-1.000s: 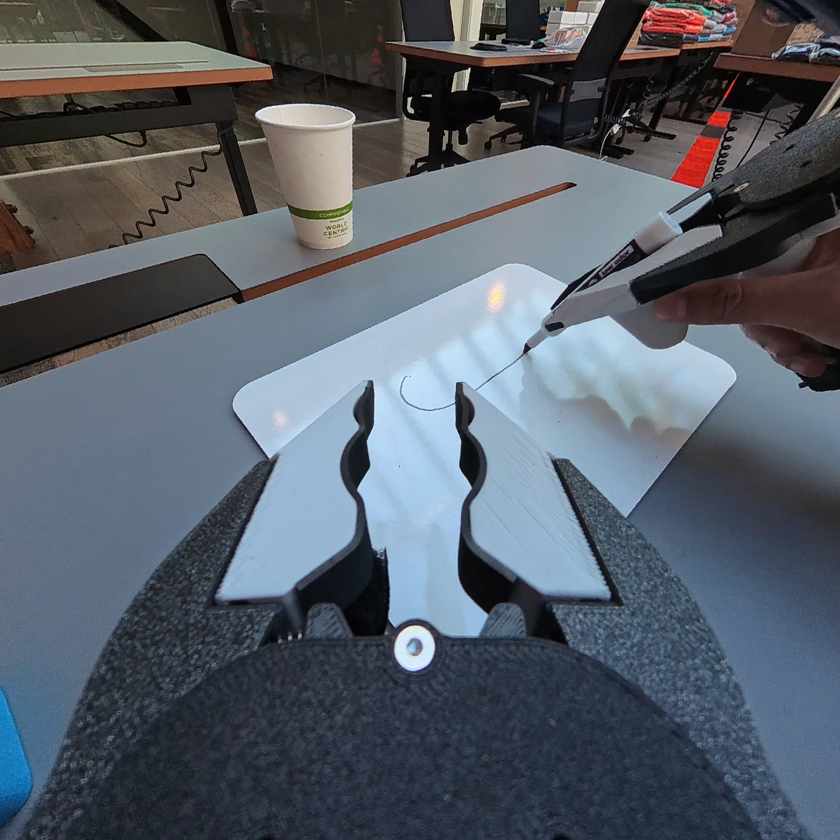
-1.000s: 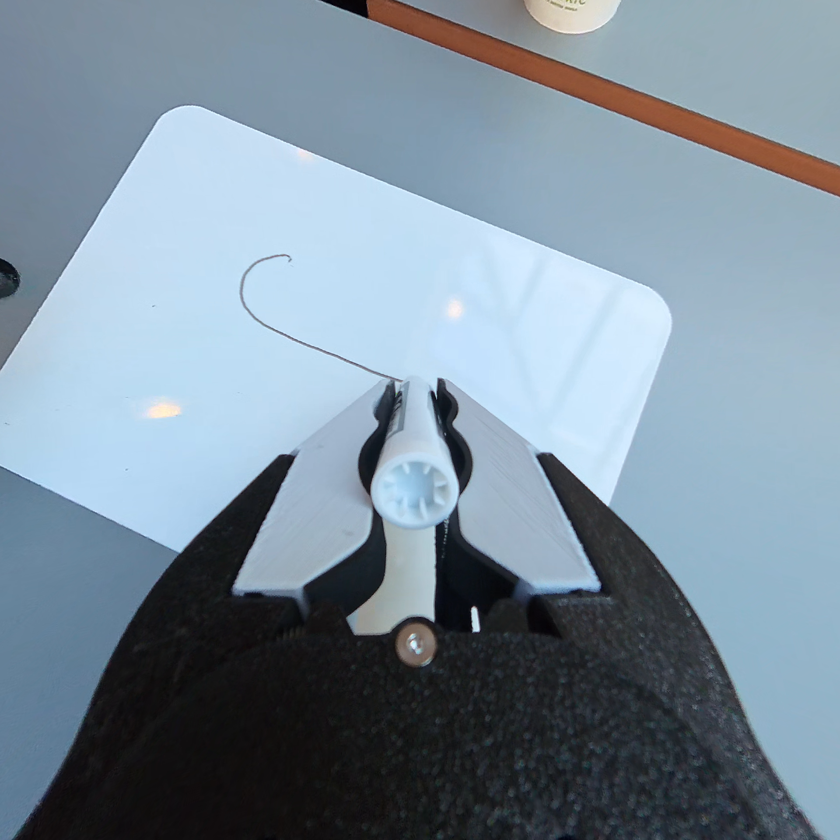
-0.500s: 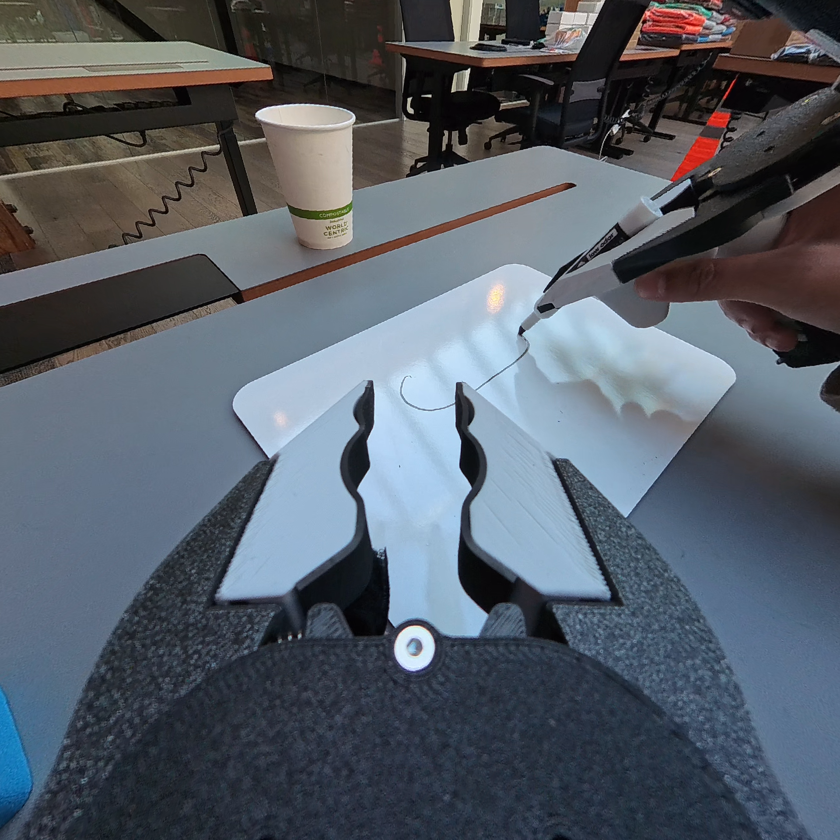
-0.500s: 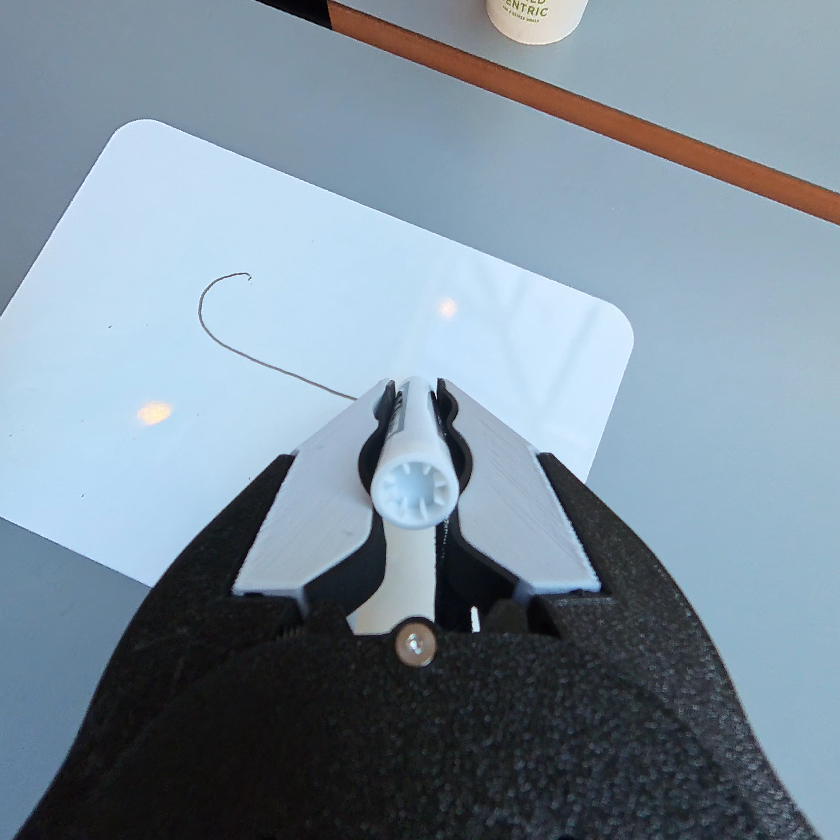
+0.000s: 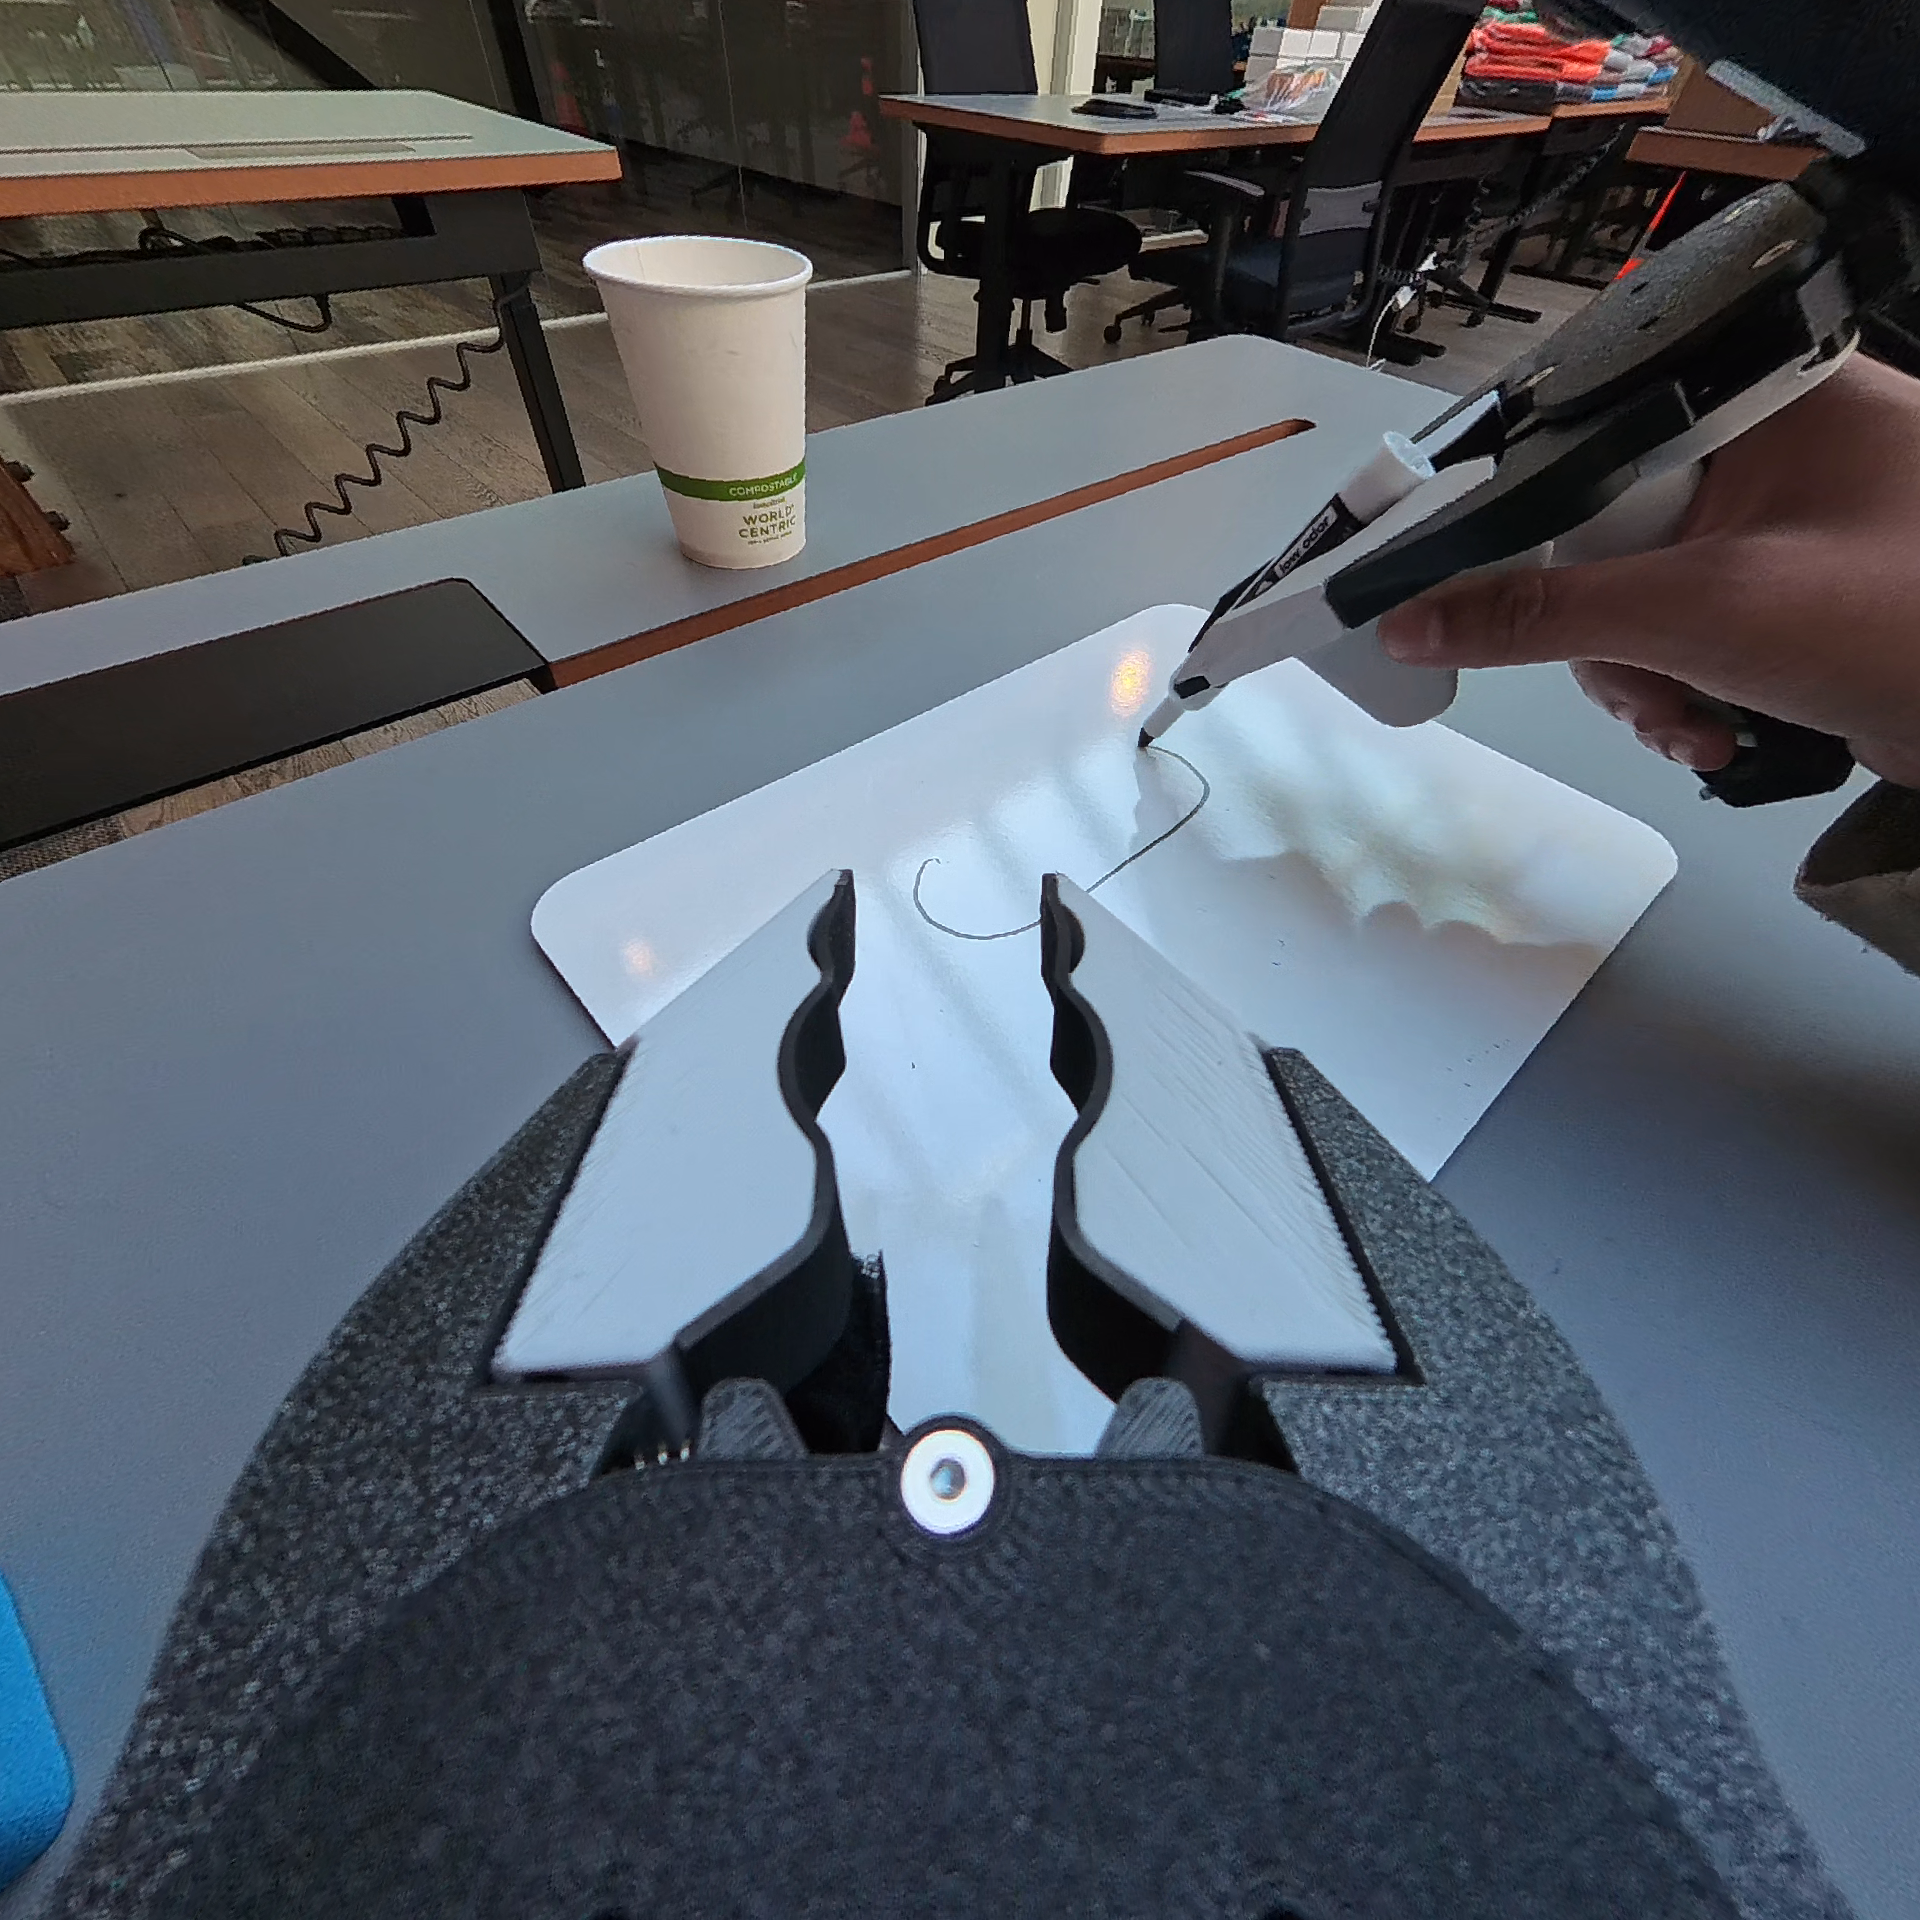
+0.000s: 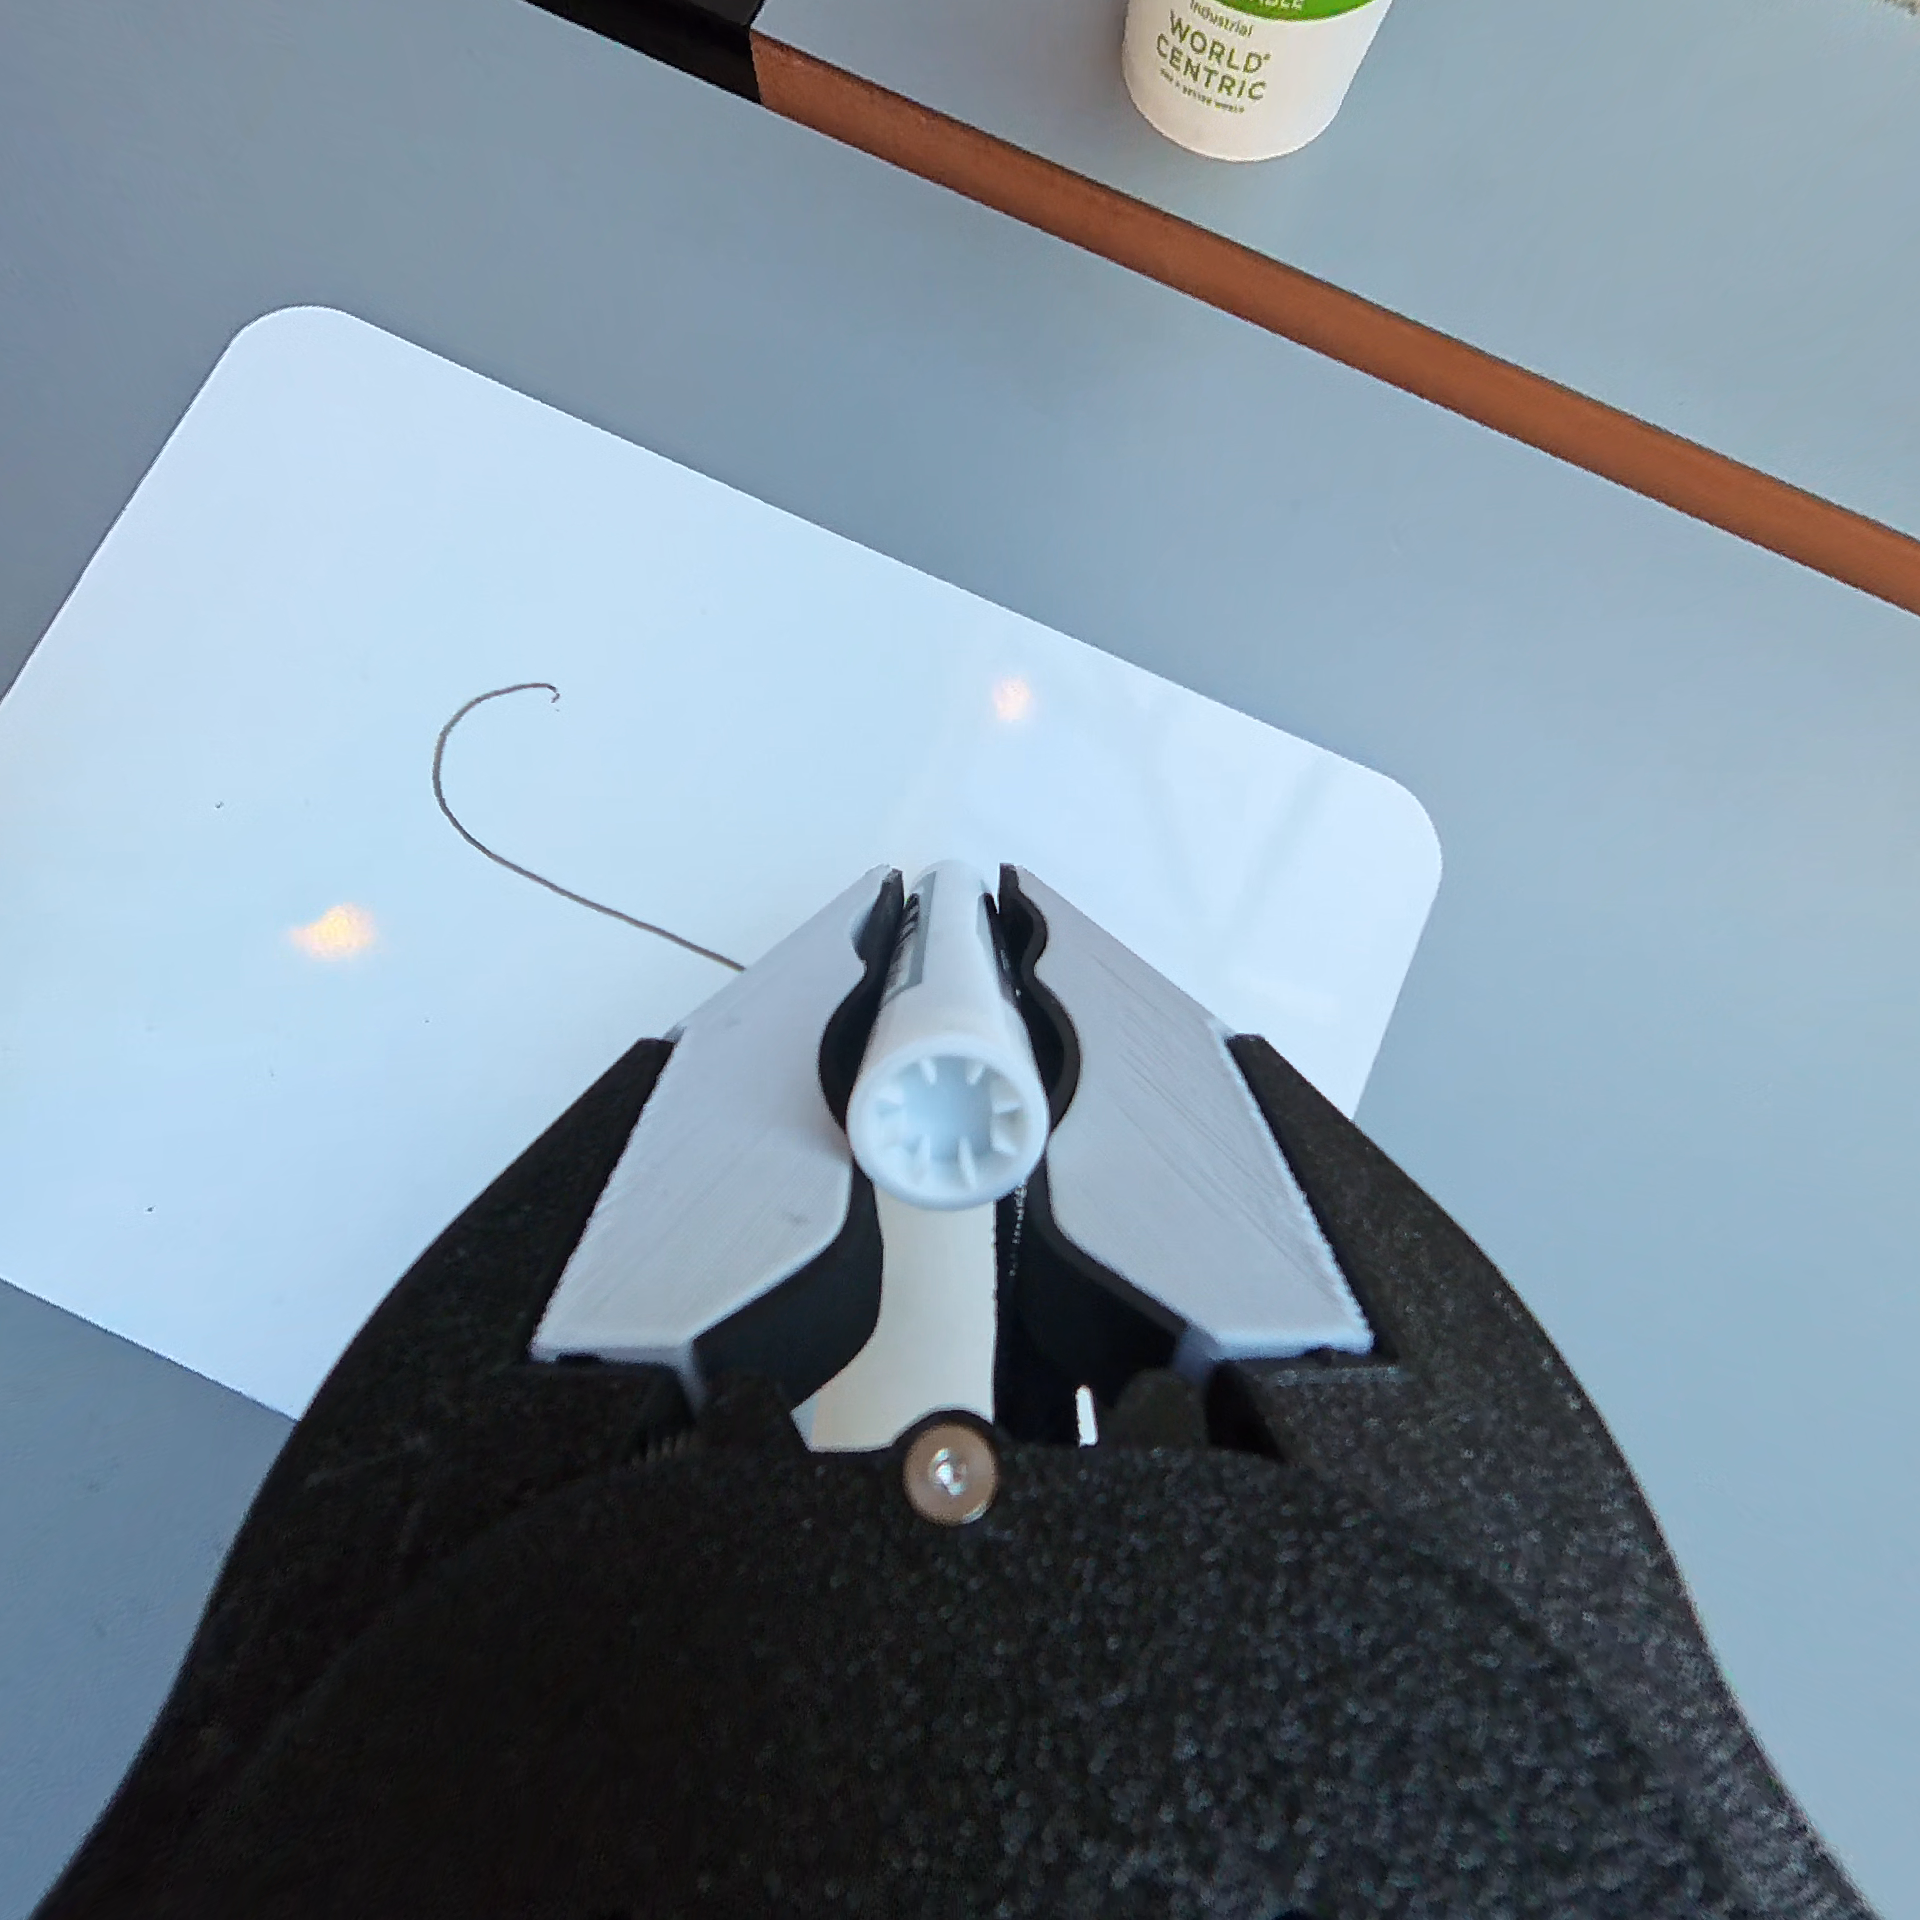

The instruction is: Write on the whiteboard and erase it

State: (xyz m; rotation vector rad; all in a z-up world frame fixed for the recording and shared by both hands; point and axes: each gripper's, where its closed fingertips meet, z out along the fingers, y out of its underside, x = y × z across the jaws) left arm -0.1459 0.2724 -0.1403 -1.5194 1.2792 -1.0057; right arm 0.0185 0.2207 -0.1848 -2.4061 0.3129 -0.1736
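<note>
Since a second ago the right gripper [image 5: 1236, 649] has carried its clenched white marker [image 6: 940, 1023] farther across the whiteboard [image 5: 1403, 935], lengthening the drawn line [image 5: 1164, 821] into a loop. Over the board's near edge, the left gripper [image 5: 945, 904] hovers spread and empty; a paper cup [image 5: 717, 395] stands beyond.

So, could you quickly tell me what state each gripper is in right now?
Left gripper: open, holding nothing, hovering over the whiteboard.
Right gripper: shut on the marker, whose tip touches the whiteboard at the end of the drawn line.
</note>
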